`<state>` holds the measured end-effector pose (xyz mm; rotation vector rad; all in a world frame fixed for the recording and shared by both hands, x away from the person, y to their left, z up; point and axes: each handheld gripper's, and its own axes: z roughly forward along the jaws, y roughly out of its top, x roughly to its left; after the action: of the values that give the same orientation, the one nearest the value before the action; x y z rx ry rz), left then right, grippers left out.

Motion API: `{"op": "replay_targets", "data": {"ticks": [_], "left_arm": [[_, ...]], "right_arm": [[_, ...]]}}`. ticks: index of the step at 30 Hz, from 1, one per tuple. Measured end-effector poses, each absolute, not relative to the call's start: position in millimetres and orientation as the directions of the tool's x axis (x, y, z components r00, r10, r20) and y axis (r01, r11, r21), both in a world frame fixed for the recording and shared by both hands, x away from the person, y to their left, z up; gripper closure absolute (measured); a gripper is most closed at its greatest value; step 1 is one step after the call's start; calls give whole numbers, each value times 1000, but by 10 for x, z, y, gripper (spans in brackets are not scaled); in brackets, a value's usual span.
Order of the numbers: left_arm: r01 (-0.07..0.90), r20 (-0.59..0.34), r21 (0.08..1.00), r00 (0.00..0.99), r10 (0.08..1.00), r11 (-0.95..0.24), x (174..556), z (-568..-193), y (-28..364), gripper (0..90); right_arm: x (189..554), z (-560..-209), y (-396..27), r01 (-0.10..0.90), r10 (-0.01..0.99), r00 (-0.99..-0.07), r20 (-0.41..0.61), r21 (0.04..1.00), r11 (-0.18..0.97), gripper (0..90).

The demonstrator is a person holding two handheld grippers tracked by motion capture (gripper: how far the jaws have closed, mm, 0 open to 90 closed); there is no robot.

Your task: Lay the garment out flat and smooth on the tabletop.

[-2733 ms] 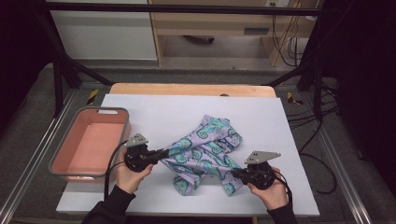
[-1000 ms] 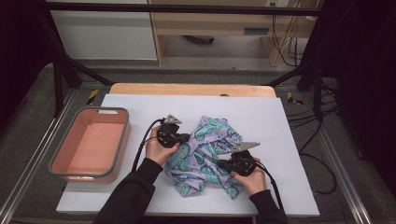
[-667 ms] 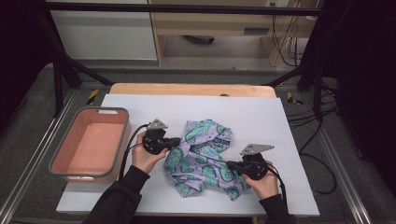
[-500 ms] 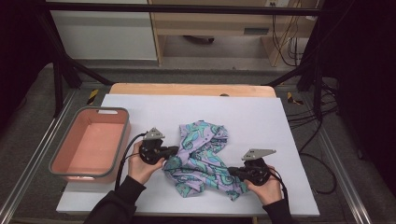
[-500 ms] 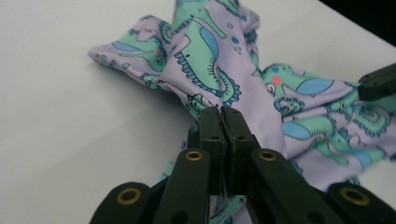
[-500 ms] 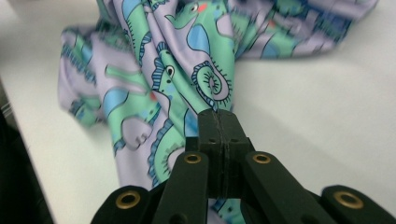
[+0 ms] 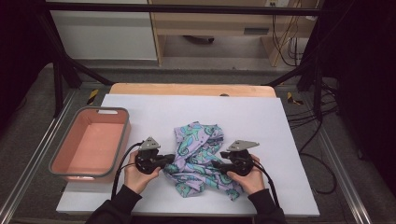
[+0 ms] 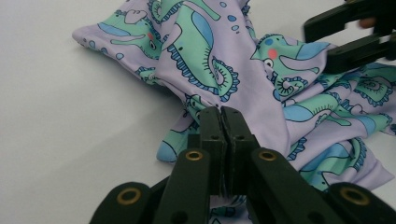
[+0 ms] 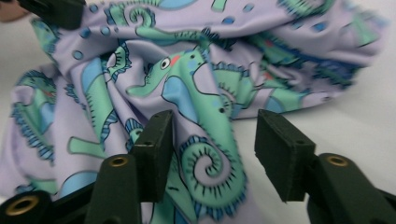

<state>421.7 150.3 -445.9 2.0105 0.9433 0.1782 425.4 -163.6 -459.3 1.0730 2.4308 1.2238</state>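
A crumpled lavender cloth (image 7: 198, 151) printed with green and blue seahorses lies mid-table. My left gripper (image 7: 170, 159) is at its left edge, and in the left gripper view its jaws (image 8: 222, 114) are shut on a fold of the cloth (image 8: 210, 60). At the cloth's right side is my right gripper (image 7: 215, 164). In the right gripper view its jaws (image 9: 215, 126) have just been opening and stand apart over the cloth (image 9: 187, 70), pads not pressing it. The right gripper (image 8: 317, 46) also shows at the top right of the left gripper view.
A pink basin with a grey rim (image 7: 60, 154) sits off the table's left edge, close to my left hand. The white table sheet (image 7: 261, 116) ends at a wooden strip (image 7: 187, 88) at the back. Black frame legs and cables stand beyond.
My left gripper pulled its part of the cloth to the left and toward the person. The right gripper's jaws came apart and let go of the cloth.
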Motion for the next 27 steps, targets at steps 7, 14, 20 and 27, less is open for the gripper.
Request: {"op": "replay_targets", "data": {"ticks": [7, 14, 20, 27], "left_arm": [[555, -231, 769, 705, 671, -317, 4200, -4446, 1496, 875], [561, -261, 756, 731, 631, -337, 4130, -4452, 1373, 874], [542, -218, 768, 721, 658, -341, 4239, -4431, 1294, 687], [550, -171, 780, 645, 745, -297, 4683, -4364, 1381, 301]], "right_arm": [[4218, -4577, -1633, 540, 629, -759, 168, 701, 465, 879], [3944, -4427, -2013, 555, 651, -739, 175, 705, 441, 880], [3907, -4551, -2089, 594, 673, -716, 186, 669, 448, 836], [3943, -4399, -2053, 507, 690, -712, 133, 776, 374, 545]]}}
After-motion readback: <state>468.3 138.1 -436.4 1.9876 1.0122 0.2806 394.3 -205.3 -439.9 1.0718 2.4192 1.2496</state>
